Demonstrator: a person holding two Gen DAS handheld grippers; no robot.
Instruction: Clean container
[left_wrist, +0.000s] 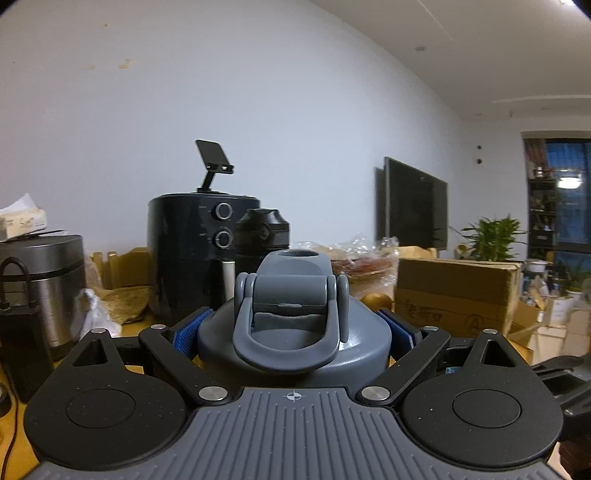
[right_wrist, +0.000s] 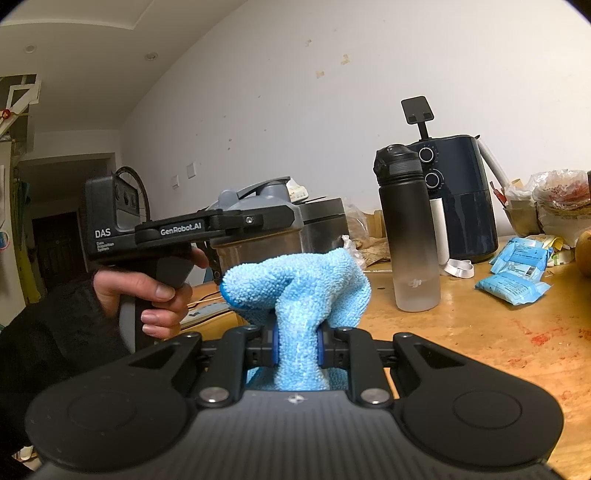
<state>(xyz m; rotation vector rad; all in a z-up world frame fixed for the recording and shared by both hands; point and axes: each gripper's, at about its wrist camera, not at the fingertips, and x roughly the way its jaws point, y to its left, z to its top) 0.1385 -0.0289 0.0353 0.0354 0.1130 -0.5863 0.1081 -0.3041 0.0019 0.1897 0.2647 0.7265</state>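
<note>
Left gripper (left_wrist: 294, 325) clamped on grey container lid (left_wrist: 293, 332) — blue pads either side, spout straight ahead. Right gripper (right_wrist: 297, 347) pinching blue cloth (right_wrist: 299, 291), bunched just fwd of its fingers. Container (right_wrist: 255, 225) up and to its left, off wooden table (right_wrist: 480, 332). Black bottle (right_wrist: 410, 229) ahead-right.

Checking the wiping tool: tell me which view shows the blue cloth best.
The right wrist view: the blue cloth fills its centre, pinched in the right gripper, which is shut on it. The left wrist view shows none of it.
</note>
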